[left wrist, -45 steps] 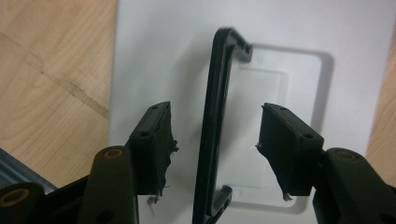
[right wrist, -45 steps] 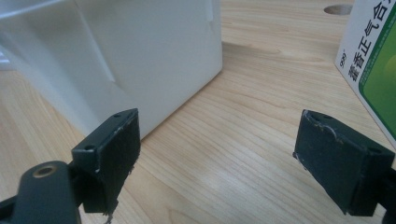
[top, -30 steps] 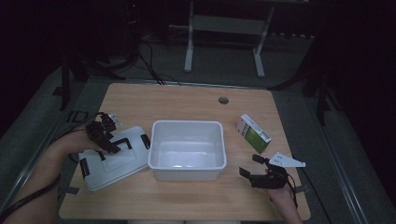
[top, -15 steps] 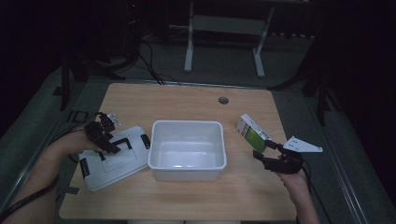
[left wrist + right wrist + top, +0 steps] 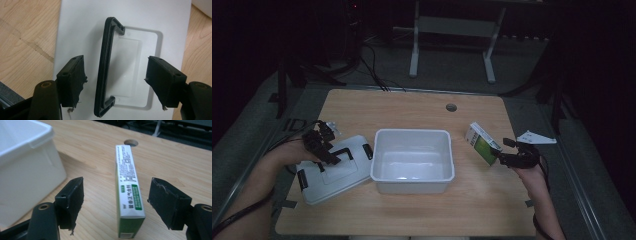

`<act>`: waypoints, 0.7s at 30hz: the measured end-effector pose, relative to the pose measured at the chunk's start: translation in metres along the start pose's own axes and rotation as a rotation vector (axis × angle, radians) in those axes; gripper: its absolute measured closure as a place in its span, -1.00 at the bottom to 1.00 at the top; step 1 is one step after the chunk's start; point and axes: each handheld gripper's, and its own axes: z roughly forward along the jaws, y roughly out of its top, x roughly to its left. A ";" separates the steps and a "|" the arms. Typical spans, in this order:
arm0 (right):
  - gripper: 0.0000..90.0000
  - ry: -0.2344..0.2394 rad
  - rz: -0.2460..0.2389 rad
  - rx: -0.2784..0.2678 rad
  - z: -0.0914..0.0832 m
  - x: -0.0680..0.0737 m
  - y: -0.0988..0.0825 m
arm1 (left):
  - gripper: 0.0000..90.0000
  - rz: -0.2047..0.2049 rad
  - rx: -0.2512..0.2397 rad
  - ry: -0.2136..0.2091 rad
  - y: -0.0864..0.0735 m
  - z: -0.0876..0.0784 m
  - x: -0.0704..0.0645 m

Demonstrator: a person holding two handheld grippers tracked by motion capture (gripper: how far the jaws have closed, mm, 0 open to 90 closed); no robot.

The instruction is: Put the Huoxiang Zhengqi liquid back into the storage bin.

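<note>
1 green-and-white carton stands on edge on the wooden table, right of the white plastic tub, between the jaws of your right gripper. Those jaws have just been closing, yet both pads stand clear of the carton's faces. Your left gripper hangs open over the tub's white lid, which lies flat just left of the tub, touching its corner; the lid's black handle sits between the jaws, untouched.
</note>
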 end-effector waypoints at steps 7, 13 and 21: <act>-0.31 -0.013 0.027 0.059 0.019 -0.014 -0.005 | -0.30 0.004 0.008 -0.012 0.000 0.004 0.001; -0.25 -0.007 0.037 0.087 0.030 -0.021 -0.004 | -0.30 0.001 0.006 -0.014 0.001 0.005 0.002; -0.08 0.000 0.021 0.136 0.045 -0.025 -0.002 | -0.30 0.008 0.008 -0.010 0.002 0.005 0.001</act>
